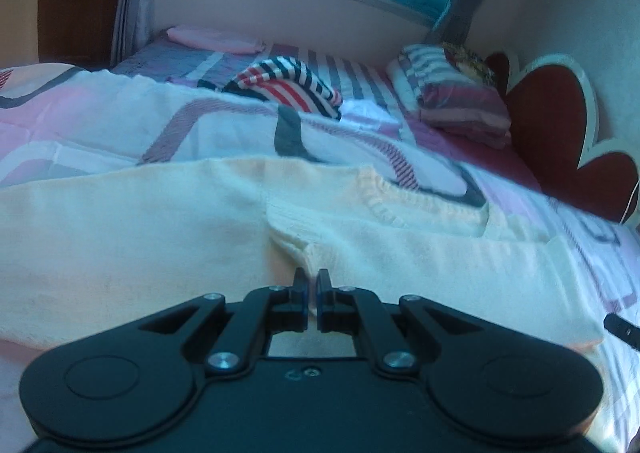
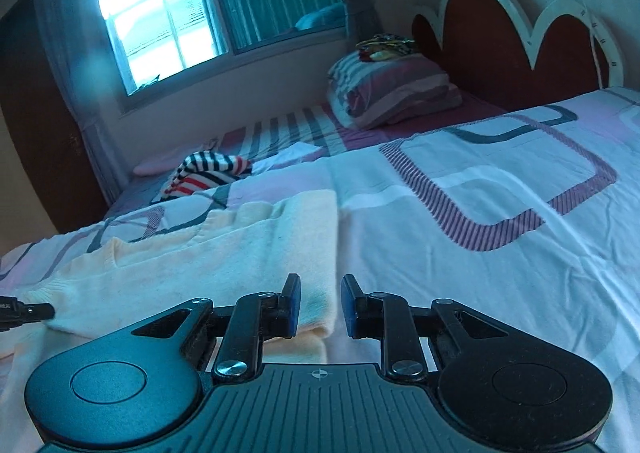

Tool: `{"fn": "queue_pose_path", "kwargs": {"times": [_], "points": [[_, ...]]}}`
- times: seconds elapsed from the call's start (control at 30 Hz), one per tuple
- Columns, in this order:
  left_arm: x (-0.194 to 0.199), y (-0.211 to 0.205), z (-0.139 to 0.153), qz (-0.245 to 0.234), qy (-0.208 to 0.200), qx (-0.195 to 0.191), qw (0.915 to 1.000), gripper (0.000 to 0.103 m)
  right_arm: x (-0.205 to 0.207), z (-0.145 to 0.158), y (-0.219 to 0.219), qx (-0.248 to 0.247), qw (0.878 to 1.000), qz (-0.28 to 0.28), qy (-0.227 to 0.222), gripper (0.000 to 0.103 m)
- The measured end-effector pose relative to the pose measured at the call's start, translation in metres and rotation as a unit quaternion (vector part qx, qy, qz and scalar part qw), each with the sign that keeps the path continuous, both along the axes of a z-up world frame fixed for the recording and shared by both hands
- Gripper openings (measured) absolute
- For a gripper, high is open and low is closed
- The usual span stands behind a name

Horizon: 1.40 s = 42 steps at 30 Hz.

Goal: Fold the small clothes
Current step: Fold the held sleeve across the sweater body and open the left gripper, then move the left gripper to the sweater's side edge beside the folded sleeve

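A cream knitted sweater point(image 1: 168, 237) lies spread flat on the bed's patterned quilt point(image 1: 120, 125), filling the middle of the left view; its ribbed neckline sits right of centre. In the right view the sweater point(image 2: 224, 253) takes the lower left, its edge folded near the bottom centre. The left claw point(image 1: 312, 285) is low over the knit, its jaws nearly together on a pinch of fabric. The right claw point(image 2: 320, 301) hovers at the sweater's right edge, jaws apart, grasping nothing. A striped garment point(image 1: 288, 87) lies further back, near a pillow point(image 1: 448, 93).
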<state>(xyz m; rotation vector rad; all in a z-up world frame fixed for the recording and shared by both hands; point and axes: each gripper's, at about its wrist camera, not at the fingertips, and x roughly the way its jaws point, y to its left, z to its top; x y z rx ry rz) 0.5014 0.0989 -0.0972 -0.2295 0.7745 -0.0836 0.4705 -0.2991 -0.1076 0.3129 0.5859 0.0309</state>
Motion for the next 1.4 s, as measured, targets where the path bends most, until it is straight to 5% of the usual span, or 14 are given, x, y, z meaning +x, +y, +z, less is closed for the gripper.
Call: {"fn": "queue_pose_path", "kwargs": {"times": [0.1, 0.2, 0.23, 0.27, 0.3, 0.43, 0.53, 0.63, 0.77, 1.0, 1.07, 1.13, 1.27, 1.4], "points": [[0.001, 0.000, -0.008, 0.000, 0.003, 0.003, 1.0000, 0.004, 0.014, -0.020, 0.005, -0.017, 0.999, 0.004, 0.051, 0.017], [-0.001, -0.001, -0.008, -0.004, 0.000, 0.022, 0.9997, 0.015, 0.015, -0.021, 0.000, -0.005, 0.999, 0.002, 0.048, 0.017], [-0.004, -0.001, -0.004, 0.003, -0.005, 0.037, 0.9993, 0.030, 0.013, -0.019, 0.000, -0.011, 0.999, 0.001, 0.045, 0.017], [-0.008, -0.004, 0.001, 0.016, -0.017, 0.065, 0.9976, 0.058, 0.010, -0.014, -0.001, -0.013, 0.999, -0.007, 0.033, 0.017], [-0.015, -0.009, 0.007, 0.029, -0.043, 0.098, 0.9938, 0.067, 0.006, -0.008, -0.003, -0.007, 1.000, -0.008, 0.013, 0.017], [-0.020, -0.051, 0.018, -0.028, -0.089, 0.124, 0.9879, 0.067, 0.023, 0.002, 0.018, -0.012, 0.999, 0.034, -0.004, 0.017], [-0.007, -0.077, 0.006, -0.059, -0.072, 0.120, 0.9884, 0.069, 0.048, -0.008, 0.052, -0.020, 0.994, 0.105, 0.017, 0.017], [0.006, -0.069, -0.011, -0.042, -0.039, 0.124, 0.9907, 0.070, 0.055, -0.018, 0.074, -0.058, 0.986, 0.154, 0.015, 0.017], [0.007, -0.037, -0.010, -0.024, -0.040, 0.113, 0.9925, 0.069, 0.068, -0.026, 0.036, -0.044, 0.994, 0.095, 0.031, 0.016], [0.028, -0.044, 0.001, -0.030, -0.051, 0.106, 0.9927, 0.067, 0.111, -0.012, 0.012, -0.058, 0.996, 0.064, 0.013, 0.016], [0.037, -0.047, -0.008, -0.028, -0.027, 0.117, 0.9923, 0.071, 0.137, -0.024, 0.003, -0.076, 0.994, 0.047, 0.062, 0.016], [0.036, -0.041, -0.014, -0.031, -0.036, 0.114, 0.9923, 0.071, 0.145, -0.028, -0.018, -0.033, 0.996, 0.039, 0.068, 0.015], [0.026, -0.042, -0.006, -0.024, -0.038, 0.126, 0.9910, 0.067, 0.139, -0.020, -0.013, -0.066, 0.993, 0.061, 0.072, 0.016], [0.010, -0.054, 0.005, -0.037, -0.062, 0.115, 0.9907, 0.069, 0.110, -0.010, -0.009, -0.047, 0.996, 0.062, 0.049, 0.016]]}}
